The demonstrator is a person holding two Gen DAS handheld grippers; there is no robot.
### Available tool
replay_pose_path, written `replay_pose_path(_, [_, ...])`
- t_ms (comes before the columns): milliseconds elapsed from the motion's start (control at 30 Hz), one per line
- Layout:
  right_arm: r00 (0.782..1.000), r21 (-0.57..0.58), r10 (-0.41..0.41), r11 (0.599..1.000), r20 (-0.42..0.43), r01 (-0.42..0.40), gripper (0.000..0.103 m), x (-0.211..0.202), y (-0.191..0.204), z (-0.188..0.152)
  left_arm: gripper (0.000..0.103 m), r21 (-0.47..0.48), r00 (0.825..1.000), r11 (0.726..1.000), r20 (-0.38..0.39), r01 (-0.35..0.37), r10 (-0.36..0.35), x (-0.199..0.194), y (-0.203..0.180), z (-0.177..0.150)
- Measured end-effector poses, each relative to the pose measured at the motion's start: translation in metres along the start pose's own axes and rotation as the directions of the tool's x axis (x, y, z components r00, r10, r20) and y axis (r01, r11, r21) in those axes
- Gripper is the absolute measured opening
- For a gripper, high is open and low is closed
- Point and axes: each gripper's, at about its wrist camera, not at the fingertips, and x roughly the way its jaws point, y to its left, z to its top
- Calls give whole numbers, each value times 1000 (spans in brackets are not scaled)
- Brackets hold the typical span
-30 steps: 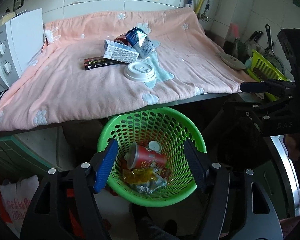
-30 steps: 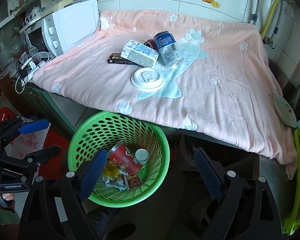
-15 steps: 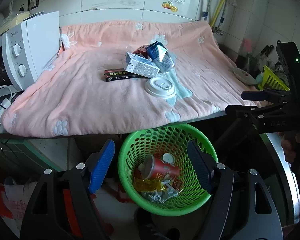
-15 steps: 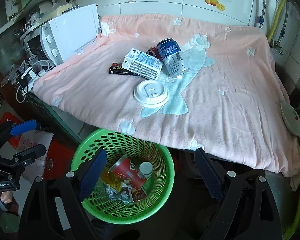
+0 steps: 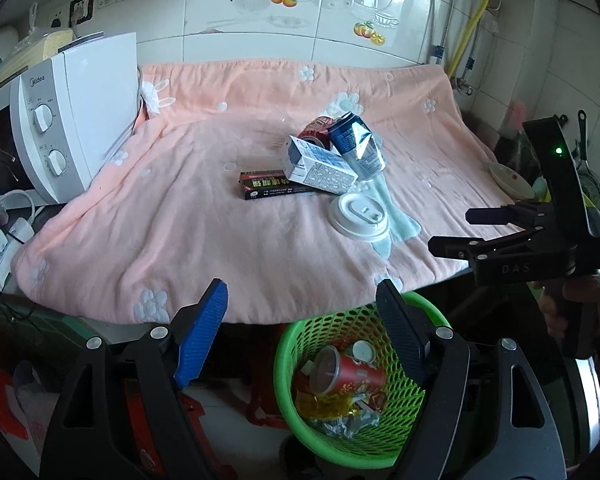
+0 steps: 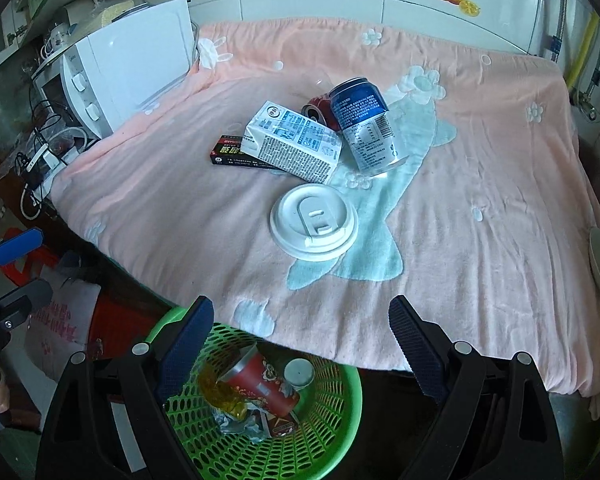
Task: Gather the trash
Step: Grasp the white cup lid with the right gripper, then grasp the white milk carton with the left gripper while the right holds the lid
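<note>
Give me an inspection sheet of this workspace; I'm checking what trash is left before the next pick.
Surface: pink blanket over the counter, wrinkled.
Job's things: white cup lid lying apart; milk carton resting on a black packet; blue can and red can on their sides, bunched behind the carton.
Basket: green basket on the floor below the counter edge, already holding a red cup and wrappers.
Clutter: white oven at left; small dish at right.
Grippers: left gripper and right gripper both open, jaws empty; the left's have just been opening.
Cables: plugs and cords beside the oven.
Surroundings: tiled wall, yellow pipe.
</note>
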Motion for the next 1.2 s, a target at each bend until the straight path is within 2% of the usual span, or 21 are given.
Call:
replay_pose_path(300, [999, 30, 7, 1000, -41, -6, 86, 56, -9, 32, 76, 15, 1000, 1000, 8, -12, 12, 23, 20, 26])
replay_pose_path(600, [996, 60, 8, 998, -83, -3, 86, 100, -21, 57, 76, 57, 1000, 998, -12, 7, -6, 61, 38, 55])
replay_pose_path(933, [991, 39, -8, 999, -133, 13, 86, 129, -20, 63, 76, 129, 998, 990, -42, 51, -46, 107, 46, 85])
replay_pose_path(1133, [990, 45, 5, 999, -144, 2, 83, 134, -20, 61, 86, 190, 994, 976, -56, 107, -98, 137, 42, 105])
replay_pose_path(1200, [990, 44, 6, 999, -144, 1, 82, 134, -19, 61, 86, 215, 992, 969, -59, 122, -112, 147, 39, 111])
